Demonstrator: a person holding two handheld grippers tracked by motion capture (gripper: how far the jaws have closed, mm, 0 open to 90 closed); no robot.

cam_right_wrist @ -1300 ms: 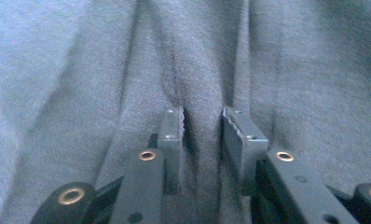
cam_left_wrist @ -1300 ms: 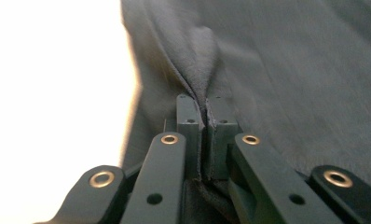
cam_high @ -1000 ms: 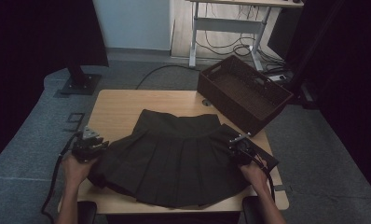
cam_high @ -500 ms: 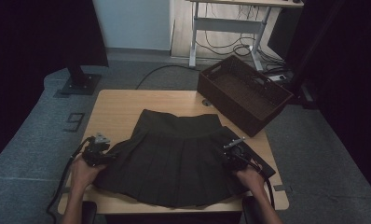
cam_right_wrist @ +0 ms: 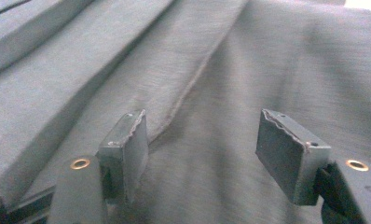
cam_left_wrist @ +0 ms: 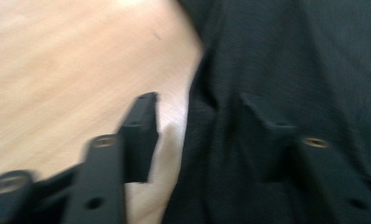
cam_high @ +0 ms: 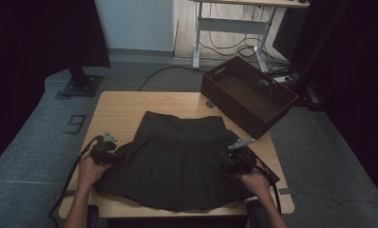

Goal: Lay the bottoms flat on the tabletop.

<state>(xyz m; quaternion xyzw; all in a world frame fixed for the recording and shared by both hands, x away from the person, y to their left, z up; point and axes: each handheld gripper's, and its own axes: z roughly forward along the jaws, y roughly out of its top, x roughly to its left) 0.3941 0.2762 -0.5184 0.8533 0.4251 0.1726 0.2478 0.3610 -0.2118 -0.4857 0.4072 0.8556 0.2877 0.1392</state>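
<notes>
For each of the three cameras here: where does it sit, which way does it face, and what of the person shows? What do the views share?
High view: above the person's side, looking forward and down on the table, skirt and basket; both forearms, left tongs, right tongs.
Left gripper view: on the left tongs, facing the skirt's edge on the table; its two jaws, apart.
Right gripper view: on the right tongs, facing skirt pleats; jaws apart.
Shared: the skirt shows in all three.

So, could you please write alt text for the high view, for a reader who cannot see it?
A dark pleated skirt lies flat on a wooden table, and a person holds the left tool and right tool at its two side edges. A dark basket stands at the table's far right corner.
</notes>
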